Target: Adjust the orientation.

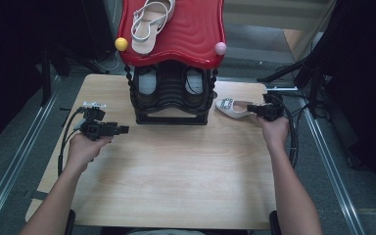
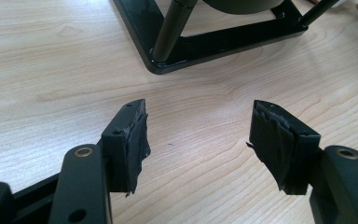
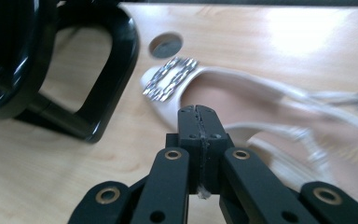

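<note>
A white flat shoe (image 1: pixel 232 108) with a silver buckle (image 3: pixel 170 78) is just right of the black shoe rack (image 1: pixel 171 93). My right gripper (image 1: pixel 255 110) is shut at its heel end. In the right gripper view the right gripper (image 3: pixel 198 111) has its jaws pressed together on the shoe's near rim (image 3: pixel 165 114), and a thin strap (image 3: pixel 265 130) leads off beside them. A second white sandal (image 1: pixel 149 22) lies on the rack's red top (image 1: pixel 191 34). My left gripper (image 1: pixel 122 129) is open over bare table left of the rack, nothing between its pads (image 2: pixel 133 140).
The rack's black base frame (image 2: pixel 205 44) lies just ahead of the left gripper. A yellow ball (image 1: pixel 121 44) and a pink ball (image 1: pixel 220 48) sit at the red top's corners. Dark shoes (image 1: pixel 149 83) fill the lower shelf. A cable hole (image 3: pixel 165 45) is in the wooden table (image 1: pixel 176 166).
</note>
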Available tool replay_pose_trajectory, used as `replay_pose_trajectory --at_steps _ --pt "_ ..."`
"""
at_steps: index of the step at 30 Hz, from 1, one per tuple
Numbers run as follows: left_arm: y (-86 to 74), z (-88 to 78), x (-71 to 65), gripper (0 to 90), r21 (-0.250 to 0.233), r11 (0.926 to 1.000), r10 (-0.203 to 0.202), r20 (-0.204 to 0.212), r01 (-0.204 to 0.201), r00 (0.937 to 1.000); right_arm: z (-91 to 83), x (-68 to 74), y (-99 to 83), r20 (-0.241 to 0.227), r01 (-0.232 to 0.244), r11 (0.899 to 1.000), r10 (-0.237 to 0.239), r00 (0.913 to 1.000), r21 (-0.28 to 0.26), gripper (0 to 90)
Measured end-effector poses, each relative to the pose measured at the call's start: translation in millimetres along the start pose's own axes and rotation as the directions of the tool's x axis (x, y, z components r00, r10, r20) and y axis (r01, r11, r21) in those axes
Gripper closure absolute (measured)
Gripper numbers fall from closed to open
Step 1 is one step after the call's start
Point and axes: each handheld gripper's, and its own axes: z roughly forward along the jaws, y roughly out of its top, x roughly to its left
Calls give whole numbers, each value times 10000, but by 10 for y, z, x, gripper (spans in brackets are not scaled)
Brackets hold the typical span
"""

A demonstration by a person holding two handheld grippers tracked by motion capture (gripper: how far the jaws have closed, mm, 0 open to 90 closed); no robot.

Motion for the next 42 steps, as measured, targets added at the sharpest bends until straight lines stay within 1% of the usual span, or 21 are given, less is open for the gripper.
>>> replay_pose_trajectory --at_steps 2,4,5,8,9,10,11,12,13,15,16,17,22,23,27,29,32,34,37,40,42 --pt "4 20 -5 373 29 10000 34 35 -34 10000 0 -71 28 13 -335 9993 335 9994 -142 900" --pt "8 35 -12 373 118 9999 84 82 -85 9999 14 -144 69 215 -458 9987 453 9987 237 900" --pt "6 43 -18 373 86 9999 121 56 -122 9999 10 -179 87 322 -451 9988 444 9985 194 900" --pt "7 46 -25 374 66 9999 153 148 -154 9998 -30 -289 125 460 -673 9973 687 9966 -307 900" --pt "7 46 -22 374 32 9999 118 190 -118 9998 -26 -326 153 523 -818 9966 821 9953 -63 900" --pt "6 47 -21 374 42 9999 132 160 -132 9998 -20 -357 177 614 -807 9967 800 9949 91 900" --pt "6 48 -21 374 58 9998 168 121 -168 9998 -17 -380 191 711 -776 9970 775 9945 -20 900" --pt "5 53 -23 375 81 9998 175 138 -176 9998 -12 -408 208 743 -851 9964 853 9936 -59 900" --pt "3 58 -23 375 135 9997 185 146 -187 9997 9 -434 218 767 -882 9961 879 9932 2 900" --pt "-2 70 -28 375 157 9996 247 89 -248 9997 83 -482 199 974 -931 9950 893 9912 349 900" --pt "0 69 -26 375 213 9994 266 143 -269 9995 129 -500 176 1009 -997 9937 942 9904 516 900" --pt "0 71 -24 375 207 9994 264 144 -267 9995 172 -512 152 1029 -953 9931 881 9908 677 900" --pt "-4 81 -21 376 174 9994 297 74 -298 9995 303 -490 50 894 -888 9902 793 9928 1080 900" --pt "-4 81 -21 376 174 9994 297 74 -298 9995 303 -490 50 894 -888 9902 793 9928 1080 900" --pt "-5 85 -29 376 126 9995 300 102 -301 9995 336 -428 21 878 -716 9881 599 9943 1364 900" --pt "-3 86 -31 376 164 9994 316 156 -318 9994 352 -407 9 753 -690 9874 587 9954 1426 900" --pt "-5 96 -32 376 185 9992 349 115 -351 9993 385 -345 -20 652 -607 9854 509 9966 1588 900" --pt "-6 102 -29 375 208 9992 347 125 -350 9993 398 -307 -42 575 -635 9857 551 9968 1559 900" --pt "-7 112 -33 376 206 9993 318 144 -321 9994 399 -266 -55 678 -663 9843 558 9961 1636 900" --pt "-6 115 -36 376 238 9990 365 171 -369 9992 389 -253 -50 689 -874 9801 762 9947 1781 900" --pt "-4 117 -39 376 250 9989 384 184 -388 9991 385 -243 -37 740 -908 9768 778 9942 1938 900"
